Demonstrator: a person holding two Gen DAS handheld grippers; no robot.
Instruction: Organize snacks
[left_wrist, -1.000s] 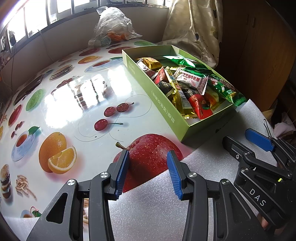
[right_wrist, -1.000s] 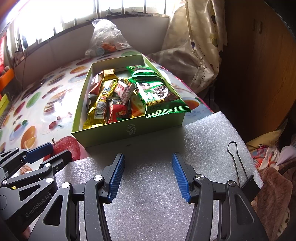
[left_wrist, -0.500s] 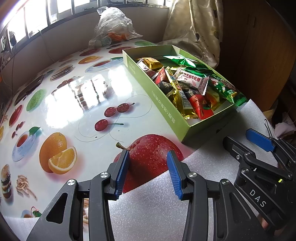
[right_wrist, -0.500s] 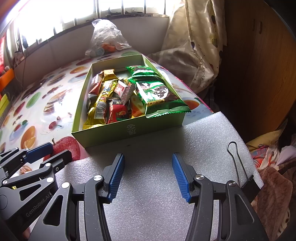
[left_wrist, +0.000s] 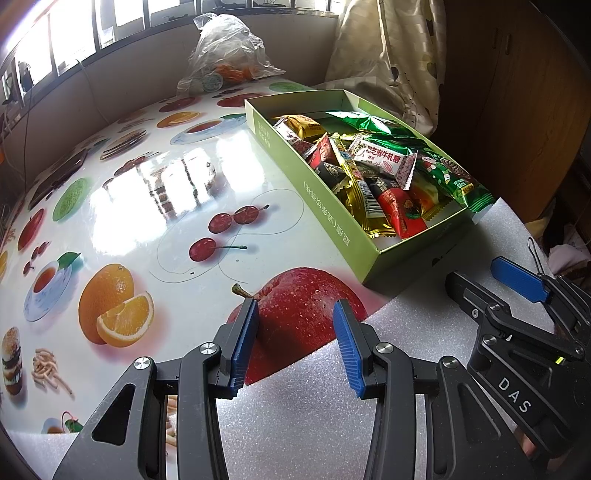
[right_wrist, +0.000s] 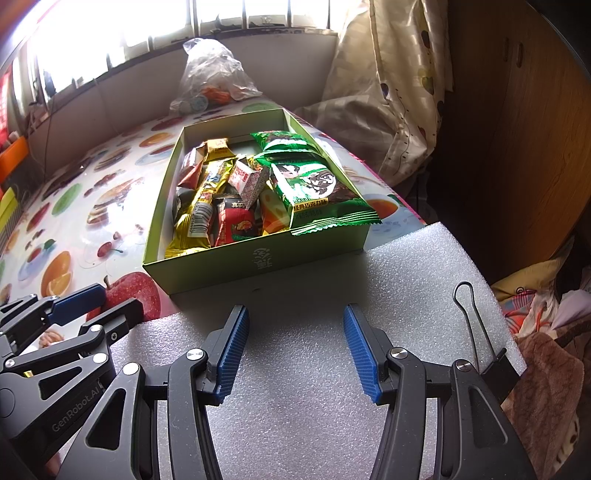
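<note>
Snacks (right_wrist: 258, 192) piled loose inside green box (right_wrist: 258, 262); none seen outside it. Box on table (left_wrist: 147, 192), near end resting on foam sheet (right_wrist: 314, 369). Left tool (left_wrist: 295, 343) parted, empty, short of box near-left corner, over printed apple. Right tool (right_wrist: 295, 350) parted, empty, over foam just short of box near wall. Green packet (right_wrist: 317, 195) overhanging near-right rim. Fits either packing done or sorting yet to come; stage unsettled. Any pick calls for reaching forward over near wall, closing on one wrapper only.
</note>
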